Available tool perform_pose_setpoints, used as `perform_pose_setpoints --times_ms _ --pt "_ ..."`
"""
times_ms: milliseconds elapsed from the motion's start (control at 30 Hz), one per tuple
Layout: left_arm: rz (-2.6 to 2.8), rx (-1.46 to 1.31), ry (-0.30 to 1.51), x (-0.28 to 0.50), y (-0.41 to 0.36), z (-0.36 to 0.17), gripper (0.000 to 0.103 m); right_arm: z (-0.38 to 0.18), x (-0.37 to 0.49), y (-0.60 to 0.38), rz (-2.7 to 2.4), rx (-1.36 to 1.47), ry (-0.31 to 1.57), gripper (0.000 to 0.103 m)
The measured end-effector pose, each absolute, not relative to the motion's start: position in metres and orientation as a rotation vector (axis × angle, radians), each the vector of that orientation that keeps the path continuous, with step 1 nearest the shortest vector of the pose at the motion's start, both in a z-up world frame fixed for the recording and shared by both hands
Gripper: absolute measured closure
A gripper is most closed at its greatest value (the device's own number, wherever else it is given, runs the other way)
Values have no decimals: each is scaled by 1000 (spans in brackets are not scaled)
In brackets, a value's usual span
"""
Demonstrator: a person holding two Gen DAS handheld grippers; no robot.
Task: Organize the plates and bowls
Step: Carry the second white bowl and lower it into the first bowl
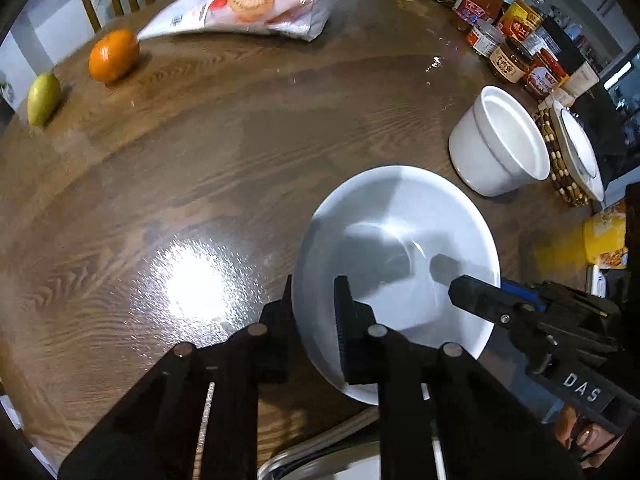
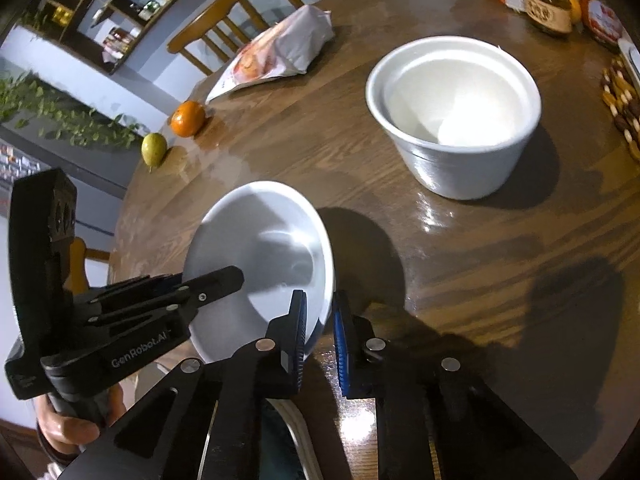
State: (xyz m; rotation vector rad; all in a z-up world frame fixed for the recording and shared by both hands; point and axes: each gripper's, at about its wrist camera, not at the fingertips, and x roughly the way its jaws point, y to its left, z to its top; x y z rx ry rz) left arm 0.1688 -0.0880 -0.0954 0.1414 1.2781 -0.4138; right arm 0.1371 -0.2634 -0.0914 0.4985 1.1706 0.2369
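Observation:
A shallow white bowl [image 1: 400, 220] [image 2: 260, 232] sits near the front edge of the round wooden table [image 1: 160, 184]. My left gripper [image 1: 314, 304] is shut on its left rim, one finger inside and one outside. My right gripper [image 2: 320, 312] clamps the opposite rim, which sits between its blue-ribbed pads. Each gripper also shows in the other's view: the right gripper [image 1: 456, 286] reaching in over the bowl's right side, the left gripper [image 2: 238, 276] over its left side. Two deep white bowls, nested [image 1: 488, 152] [image 2: 452, 112], stand behind to the right. A white plate [image 1: 580, 152] rests on a beaded mat [image 1: 554, 148].
An orange [image 1: 114, 54], a green-yellow fruit [image 1: 43, 98] and a snack bag [image 1: 248, 4] lie at the far left. Several jars and bottles [image 1: 512, 40] crowd the far right edge. Wooden chairs [image 2: 216, 28] stand behind the table. A hand [image 2: 68, 428] holds the left gripper's handle.

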Motion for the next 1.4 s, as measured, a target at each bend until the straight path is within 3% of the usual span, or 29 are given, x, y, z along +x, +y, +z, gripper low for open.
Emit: perform_pose_setpoints --times_ms 833,1400 --pt "-398 147 1063 103 -78 -19 89 -20 88 -269 296 487 1002 89" --pt "-219 82 1076 31 -33 -19 88 -26 47 -221 484 367 1098 89"
